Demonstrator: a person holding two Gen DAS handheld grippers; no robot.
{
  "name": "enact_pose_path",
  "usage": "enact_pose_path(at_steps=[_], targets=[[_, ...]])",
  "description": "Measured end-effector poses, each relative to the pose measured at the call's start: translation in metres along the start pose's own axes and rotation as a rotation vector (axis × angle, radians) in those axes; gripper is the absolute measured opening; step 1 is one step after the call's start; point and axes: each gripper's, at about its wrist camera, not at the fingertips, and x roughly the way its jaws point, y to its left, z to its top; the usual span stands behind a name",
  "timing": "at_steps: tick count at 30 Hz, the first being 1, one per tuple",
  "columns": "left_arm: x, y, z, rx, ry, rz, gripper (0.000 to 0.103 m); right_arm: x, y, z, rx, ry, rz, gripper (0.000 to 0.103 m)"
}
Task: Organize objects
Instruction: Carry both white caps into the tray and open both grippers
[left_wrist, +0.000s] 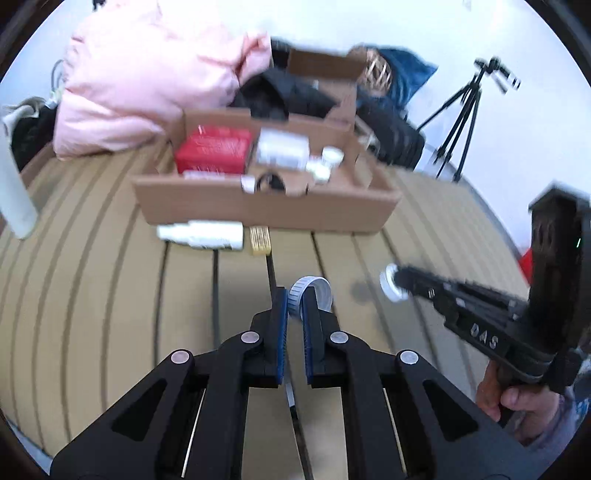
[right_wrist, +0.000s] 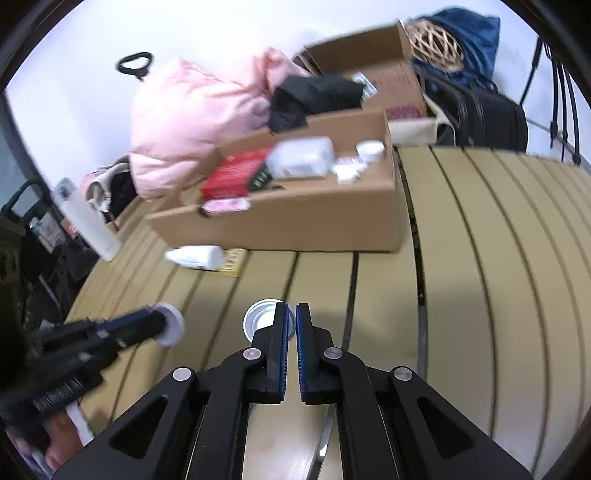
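Note:
My left gripper is shut on a white ribbed cap, held above the slatted table. My right gripper is shut on the rim of a small round silver-white lid. In the left wrist view the right gripper comes in from the right with that lid. In the right wrist view the left gripper comes in from the left with its cap. An open cardboard box ahead holds a red packet, a clear container and small white jars.
A white bottle and a small yellow box lie in front of the box. A tall white flask stands at the left. A pink jacket, another carton, black bags and a tripod are behind.

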Motion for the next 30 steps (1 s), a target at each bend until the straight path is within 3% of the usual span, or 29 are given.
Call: enact_pose_path(at_steps=[4,6,12,15,18,23,25,28,29,30], targets=[[-0.033,-0.001,0.029,0.034,-0.047,-0.119,0.004,-0.053,0.011,-0.001,-0.003,-0.029,0.055,0.005],[-0.035,-0.004,0.057,0.042,-0.039,-0.140,0.004,-0.071,0.014,0.006,-0.018,-0.052,0.064,0.005],[0.015,-0.012,0.148,0.008,0.083,-0.166,0.004,-0.105,0.015,0.075,-0.096,-0.137,0.042,0.005],[0.069,-0.010,0.176,-0.045,0.149,-0.146,0.004,-0.081,0.001,0.121,-0.079,-0.100,0.038,0.005],[0.134,-0.008,0.183,-0.092,0.233,-0.103,0.004,-0.024,-0.017,0.160,-0.049,0.003,-0.022,0.005],[0.208,0.006,0.177,-0.120,0.328,-0.053,0.004,0.063,-0.041,0.176,-0.022,0.144,-0.115,0.005],[0.220,0.009,0.175,-0.128,0.355,-0.064,0.010,0.090,-0.051,0.178,-0.009,0.172,-0.164,0.005],[0.219,0.012,0.170,-0.092,0.304,-0.016,0.036,0.107,-0.057,0.178,-0.032,0.193,-0.199,0.010],[0.212,0.012,0.169,-0.073,0.267,-0.010,0.047,0.109,-0.058,0.178,-0.049,0.195,-0.217,0.015],[0.207,0.013,0.168,-0.069,0.243,-0.004,0.047,0.108,-0.057,0.178,-0.061,0.190,-0.220,0.035]])
